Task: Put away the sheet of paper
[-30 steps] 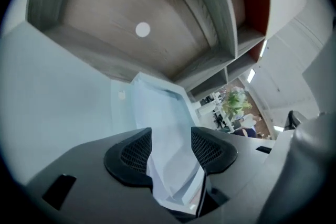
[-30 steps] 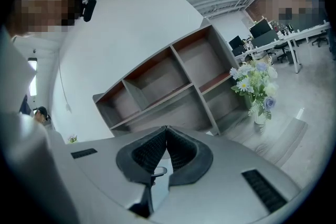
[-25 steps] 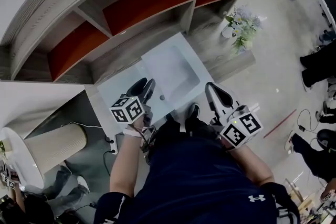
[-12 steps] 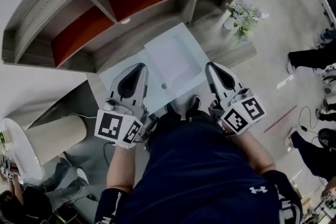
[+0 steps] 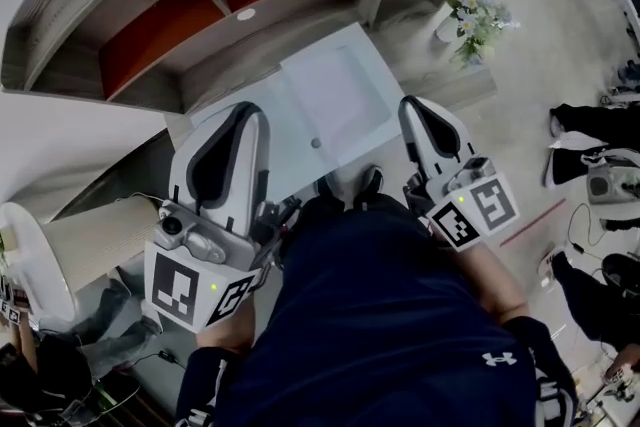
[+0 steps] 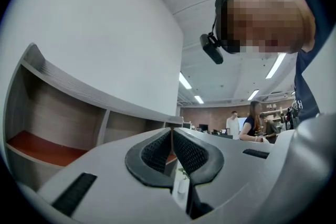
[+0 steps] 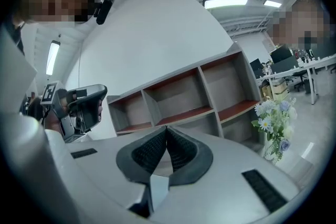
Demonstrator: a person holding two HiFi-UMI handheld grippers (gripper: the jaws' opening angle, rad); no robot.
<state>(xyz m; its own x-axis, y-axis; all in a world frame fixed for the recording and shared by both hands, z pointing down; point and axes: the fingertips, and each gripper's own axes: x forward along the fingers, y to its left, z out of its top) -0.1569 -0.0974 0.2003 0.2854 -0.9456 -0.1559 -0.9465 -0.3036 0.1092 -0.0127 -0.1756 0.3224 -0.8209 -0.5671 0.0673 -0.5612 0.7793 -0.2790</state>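
- The shelf unit (image 5: 300, 45) at the far side is judged the likely destination; its open compartments give wide room, but the upright dividers are to be cleared.
- The low table (image 5: 262, 91) bears the sheet of paper (image 5: 335, 95), which lies flat on the far right part, held by nothing.
- The sheet is best slid to a table edge and pinched there.
- The left gripper (image 5: 247, 111) and right gripper (image 5: 415, 105) are held above the near edge, with jaws together on nothing.
- The flowers (image 5: 475, 15) at the far right are to be avoided.

Bright, even indoor light.
Ceiling strip lights (image 7: 226, 2) glare softly; both gripper views bend and darken at their round edges.
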